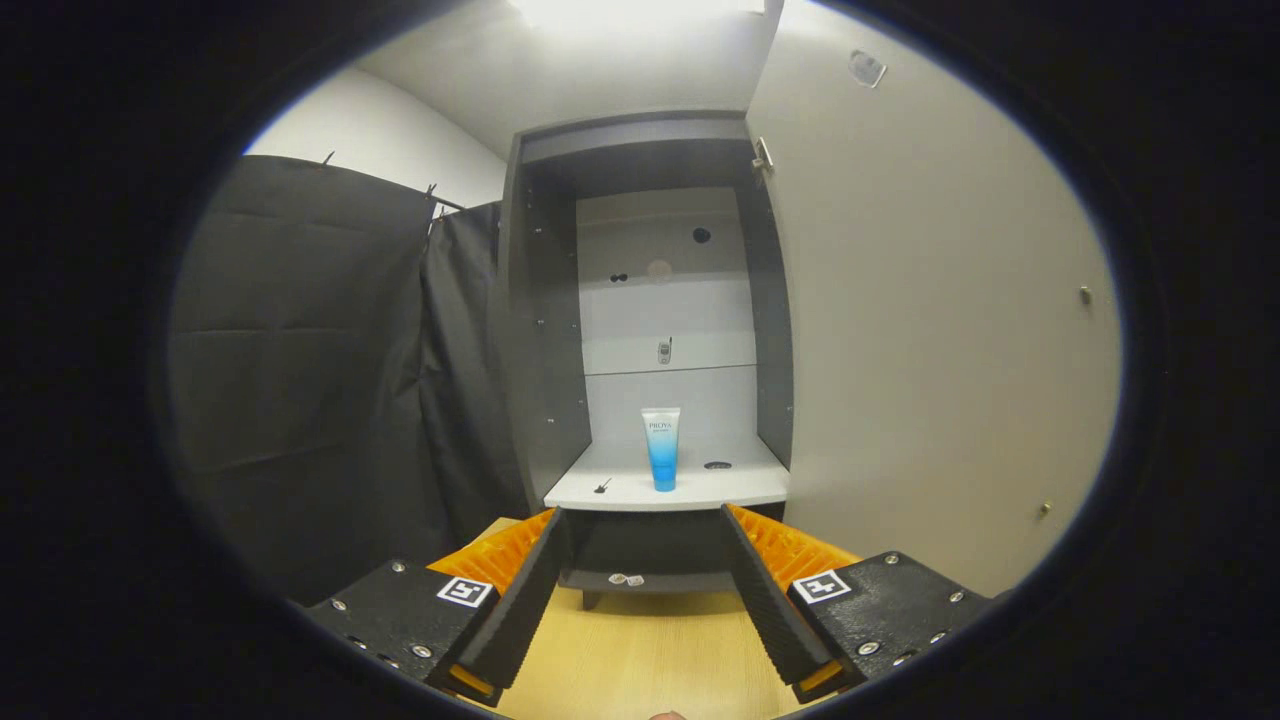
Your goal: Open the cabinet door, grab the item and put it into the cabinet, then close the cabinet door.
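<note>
The jaws point(640, 590) stand wide open and empty, low in the frame, while the blue-and-white tube point(661, 449) stands upright on the cabinet's white shelf point(620, 490), centre frame. The cabinet door point(930, 350) fills the right side, swung open. A hard push to close it could topple the tube near the shelf's front edge.

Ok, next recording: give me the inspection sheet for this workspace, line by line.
Surface: pale cabinet shelf, wooden floor below.
Job's things: blue-and-white tube upright on the shelf; cabinet door swung open beside it.
Clutter: small dark bits on the shelf, too small to identify.
Grippers: gripper open, holding nothing, fingers short of the shelf, tube beyond them.
Cables: nothing seen.
Surroundings: black cloth wall, white ceiling.
</note>
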{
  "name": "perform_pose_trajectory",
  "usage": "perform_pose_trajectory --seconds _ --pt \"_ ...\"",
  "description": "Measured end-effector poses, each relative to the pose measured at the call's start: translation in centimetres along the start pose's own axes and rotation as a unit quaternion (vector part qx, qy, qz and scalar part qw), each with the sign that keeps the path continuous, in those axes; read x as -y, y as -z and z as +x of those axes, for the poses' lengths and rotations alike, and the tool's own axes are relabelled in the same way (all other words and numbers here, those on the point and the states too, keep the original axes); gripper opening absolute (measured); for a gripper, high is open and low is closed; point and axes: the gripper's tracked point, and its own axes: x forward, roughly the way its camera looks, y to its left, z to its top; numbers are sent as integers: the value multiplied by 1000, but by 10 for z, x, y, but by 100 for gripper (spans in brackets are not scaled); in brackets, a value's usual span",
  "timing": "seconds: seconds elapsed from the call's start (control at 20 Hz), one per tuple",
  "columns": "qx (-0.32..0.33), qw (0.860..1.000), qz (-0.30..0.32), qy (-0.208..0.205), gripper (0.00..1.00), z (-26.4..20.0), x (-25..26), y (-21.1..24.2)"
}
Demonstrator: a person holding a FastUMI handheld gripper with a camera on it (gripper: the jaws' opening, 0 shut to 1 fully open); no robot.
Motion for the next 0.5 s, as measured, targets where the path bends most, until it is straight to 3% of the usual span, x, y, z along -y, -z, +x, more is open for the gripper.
perform_pose_trajectory --seconds 0.5 --pt "13 999 18 24 93 -112 42 -4"
